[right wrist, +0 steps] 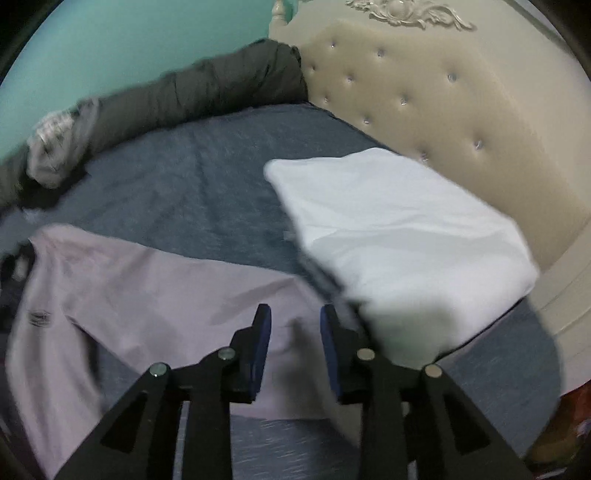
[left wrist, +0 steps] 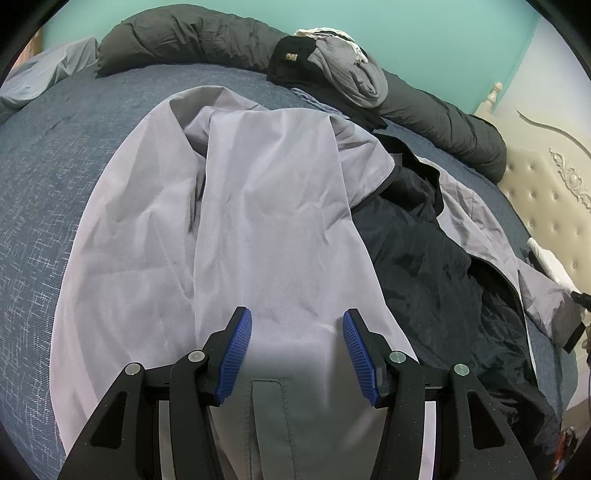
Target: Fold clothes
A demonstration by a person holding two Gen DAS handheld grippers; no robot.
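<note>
The grey jacket (left wrist: 258, 206) is lying on the bed (left wrist: 74, 155), sleeve running lengthwise away from the wide-open left claw (left wrist: 297, 328) directly over it; the right claw (right wrist: 295, 314), gaping narrower, is hovering at its far sleeve.

Teal wall (left wrist: 424, 33), cream tufted headboard (right wrist: 424, 96), blue bedspread (left wrist: 66, 155), white pillow (right wrist: 399, 229)

Right-wrist view smears with motion blur; the small dark logo (right wrist: 38, 316) on the pale lilac jacket (right wrist: 147, 295) is unreadable, its hem cut off below.
</note>
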